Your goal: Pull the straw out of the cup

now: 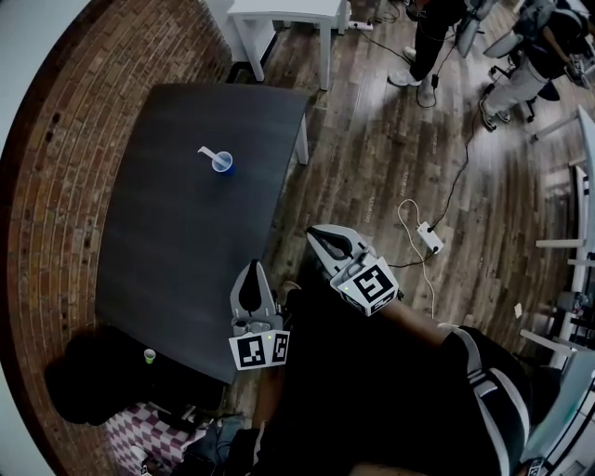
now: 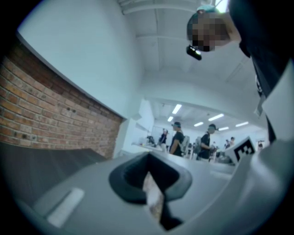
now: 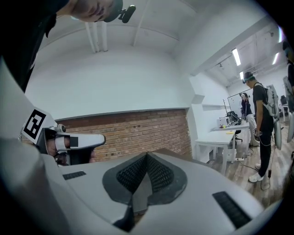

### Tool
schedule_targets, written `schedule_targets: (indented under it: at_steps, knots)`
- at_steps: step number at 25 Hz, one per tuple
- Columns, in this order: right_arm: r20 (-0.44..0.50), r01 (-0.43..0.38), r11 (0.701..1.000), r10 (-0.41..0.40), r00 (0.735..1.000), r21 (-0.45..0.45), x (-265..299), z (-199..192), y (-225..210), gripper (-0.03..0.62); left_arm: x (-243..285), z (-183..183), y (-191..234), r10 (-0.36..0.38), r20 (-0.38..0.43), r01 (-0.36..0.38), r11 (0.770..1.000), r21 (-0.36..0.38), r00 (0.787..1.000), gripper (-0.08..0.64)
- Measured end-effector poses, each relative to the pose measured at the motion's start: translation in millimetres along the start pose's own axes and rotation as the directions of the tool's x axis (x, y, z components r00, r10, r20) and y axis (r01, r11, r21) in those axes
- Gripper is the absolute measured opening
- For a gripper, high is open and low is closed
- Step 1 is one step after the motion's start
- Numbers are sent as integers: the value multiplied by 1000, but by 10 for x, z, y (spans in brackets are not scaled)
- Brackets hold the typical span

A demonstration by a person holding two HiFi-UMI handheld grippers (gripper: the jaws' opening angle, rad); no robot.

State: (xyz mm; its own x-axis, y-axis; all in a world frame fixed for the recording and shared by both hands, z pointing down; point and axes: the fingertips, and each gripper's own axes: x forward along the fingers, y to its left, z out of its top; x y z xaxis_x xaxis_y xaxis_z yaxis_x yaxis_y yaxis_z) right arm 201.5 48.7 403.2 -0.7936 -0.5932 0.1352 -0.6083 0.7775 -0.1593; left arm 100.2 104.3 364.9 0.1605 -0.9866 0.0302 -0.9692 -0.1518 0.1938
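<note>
Two grippers, mine, at the table's [image 1: 186, 242] near edge | left gripper [image 1: 252, 269] jaws together, empty | right gripper [image 1: 318, 234] likewise | straw [image 1: 208, 152] leans in blue cup [image 1: 223, 165], mid-table, well apart from both.

1. One dark table [image 1: 167, 242], spanning 9 to 11 o'clock in the head view.
2. One blue cup [image 1: 223, 166] on it, toward 11 o'clock.
3. One white straw [image 1: 208, 153] in that cup.
4. Two grippers: left gripper [image 1: 253, 268] and right gripper [image 1: 318, 234], near centre.
5. One white table [image 1: 279, 13] at 12 o'clock.
6. One power strip [image 1: 430, 239] on the floor at 3 o'clock.
7. Two people: one person [image 1: 428, 37] and another person [image 1: 535, 56], toward 1 o'clock.
</note>
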Motion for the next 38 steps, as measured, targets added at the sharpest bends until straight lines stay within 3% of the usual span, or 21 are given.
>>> schedule_targets:
  at_steps: [12,21,38]
  knots:
    - [-31,2,999,-3,1000,-44,600,103,-73,5,484,82,564,3,23,-3,999,-38,1000,5]
    - [-59,-20,996,15,998,-83,1364,238,-67,5,807,211,1175,23,48,-20,998,-65,999,5]
    - [-127,-32,991,15,992,-133,2346,194,190,5,793,230,2076,64,78,-55,992,-115,995,5]
